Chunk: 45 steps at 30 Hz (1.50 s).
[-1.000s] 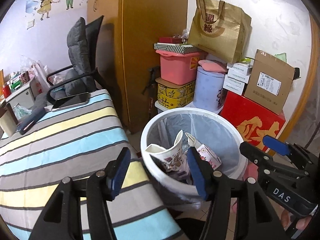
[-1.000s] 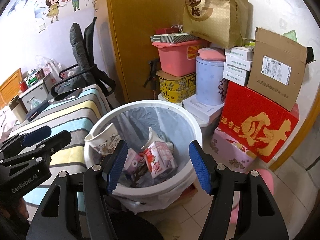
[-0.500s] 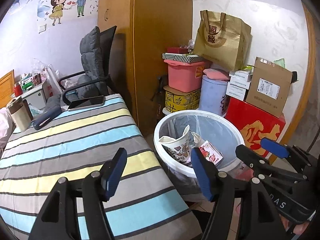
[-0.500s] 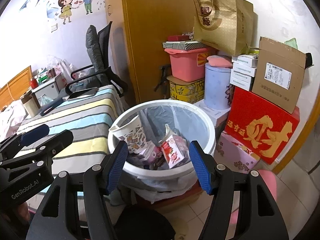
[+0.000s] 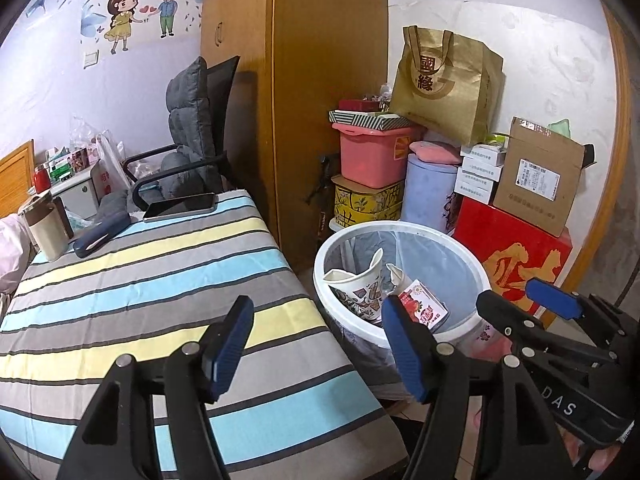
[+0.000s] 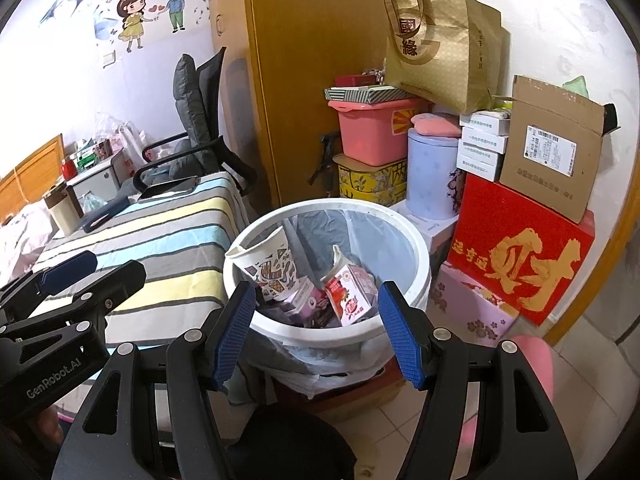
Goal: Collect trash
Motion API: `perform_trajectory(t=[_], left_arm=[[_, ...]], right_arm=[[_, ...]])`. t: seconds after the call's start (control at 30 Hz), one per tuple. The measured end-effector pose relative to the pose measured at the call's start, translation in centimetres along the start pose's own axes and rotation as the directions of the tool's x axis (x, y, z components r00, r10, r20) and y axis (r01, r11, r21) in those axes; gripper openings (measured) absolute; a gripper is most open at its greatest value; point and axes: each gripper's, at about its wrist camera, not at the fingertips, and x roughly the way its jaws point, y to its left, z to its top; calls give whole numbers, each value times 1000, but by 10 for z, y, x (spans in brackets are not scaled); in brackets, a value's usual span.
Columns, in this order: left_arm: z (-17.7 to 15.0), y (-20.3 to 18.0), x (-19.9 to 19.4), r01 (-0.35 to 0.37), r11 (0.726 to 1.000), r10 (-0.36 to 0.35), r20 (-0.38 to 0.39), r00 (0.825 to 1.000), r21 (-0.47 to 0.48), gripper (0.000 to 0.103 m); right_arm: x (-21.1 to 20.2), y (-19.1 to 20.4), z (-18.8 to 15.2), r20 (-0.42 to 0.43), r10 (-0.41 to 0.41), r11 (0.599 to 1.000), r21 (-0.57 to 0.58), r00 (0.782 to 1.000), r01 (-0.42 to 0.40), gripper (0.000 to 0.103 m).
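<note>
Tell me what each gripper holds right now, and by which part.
Nothing. The left gripper and right gripper are both open and empty, jaws apart.

We see a glossy white plastic bin lined with thin clear film. Beside it lie a matt striped cloth and a smooth wooden wardrobe.

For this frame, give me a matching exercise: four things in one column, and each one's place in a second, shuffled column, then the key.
Things:
1. paper cup
2. tablet
3. brown paper bag
4. cardboard box

Places:
A. lying flat at the far end of the striped table cover
B. on top of the red box
C. inside the white bin, leaning on its rim
D. highest on the stack in the corner, above the pink tub

Pairs: 1-C, 2-A, 3-D, 4-B
</note>
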Motion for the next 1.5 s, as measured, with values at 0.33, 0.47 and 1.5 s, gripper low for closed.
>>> perform_trajectory(t=[0.33, 0.47, 1.5], left_arm=[[1, -2, -2, -6, 1000, 6, 4, 1000, 1, 68], [1, -1, -3, -2, 1000, 2, 6, 1000, -2, 68], [0, 0, -4, 7, 1000, -6, 6, 1000, -21, 69]], right_arm=[[-1, 2, 0, 4, 2, 1000, -1, 1000, -2, 65], [-1, 2, 0, 5, 4, 1000, 0, 1000, -4, 65], [-8, 5, 1, 15, 2, 1000, 6, 1000, -2, 65]])
